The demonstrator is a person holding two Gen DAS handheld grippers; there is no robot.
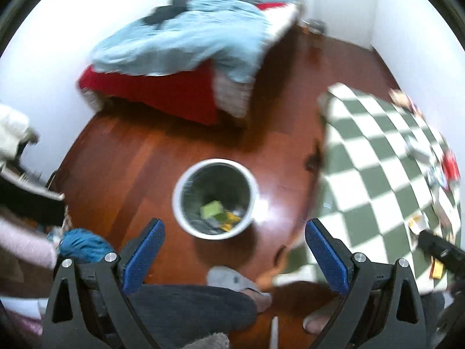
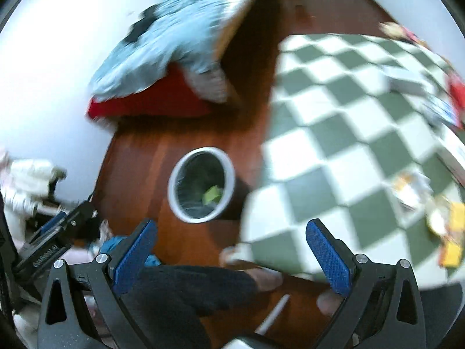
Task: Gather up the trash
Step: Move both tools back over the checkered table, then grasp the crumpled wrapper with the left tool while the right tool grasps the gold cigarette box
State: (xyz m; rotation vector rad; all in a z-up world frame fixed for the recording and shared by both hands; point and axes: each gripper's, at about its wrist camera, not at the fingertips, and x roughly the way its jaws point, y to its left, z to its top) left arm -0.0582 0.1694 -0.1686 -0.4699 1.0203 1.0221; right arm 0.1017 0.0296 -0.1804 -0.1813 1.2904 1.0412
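Note:
A white round trash bin (image 1: 215,198) with a clear liner stands on the wooden floor; green and yellow wrappers (image 1: 213,210) lie inside. It also shows in the right wrist view (image 2: 201,184). My left gripper (image 1: 234,254) is open and empty, held above the floor just short of the bin. My right gripper (image 2: 232,257) is open and empty, over the edge of the checkered rug (image 2: 348,133). Several pieces of trash lie on the rug's right side: yellow and white wrappers (image 2: 449,232), a white packet (image 2: 409,187), a red item (image 2: 457,90). In the left wrist view, trash (image 1: 444,171) lies on the rug's far right.
A bed (image 1: 189,52) with a light-blue duvet and red sheet stands behind the bin. Clothes (image 1: 81,245) are piled at the left. The person's dark-trousered leg and socked foot (image 1: 241,283) are below the grippers. The left gripper's body (image 2: 55,238) shows at left in the right wrist view.

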